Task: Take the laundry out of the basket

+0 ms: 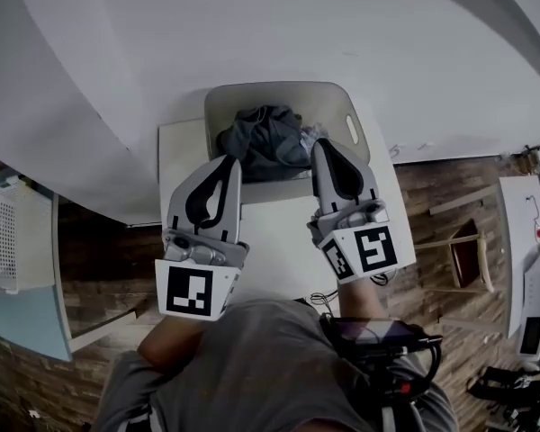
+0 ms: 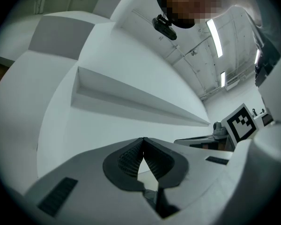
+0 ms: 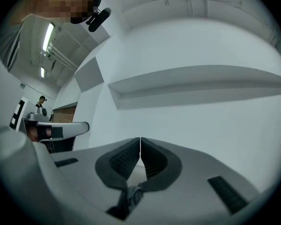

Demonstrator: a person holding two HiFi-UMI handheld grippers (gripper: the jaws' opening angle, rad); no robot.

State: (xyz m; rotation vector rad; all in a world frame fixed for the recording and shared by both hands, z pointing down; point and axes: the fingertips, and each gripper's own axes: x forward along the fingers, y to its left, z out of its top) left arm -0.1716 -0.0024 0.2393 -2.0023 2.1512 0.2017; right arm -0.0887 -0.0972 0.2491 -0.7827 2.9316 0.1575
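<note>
the person's grey shirt (image 1: 270,367) was closest, facing the basket (image 1: 342,97) on the white table (image 1: 270,241). dark laundry (image 1: 265,142) lay heaped inside the basket. over the basket's near rim, the left gripper (image 1: 229,162) and right gripper (image 1: 322,144) each had jaws pressed together, empty.

Left gripper (image 2: 143,140) — jaws pressed together, white wall (image 2: 131,69) beyond.

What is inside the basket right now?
The basket holds a heap of dark grey clothes, with a paler scrap at its right edge. Anything under the heap, and the basket's floor, is covered.
</note>
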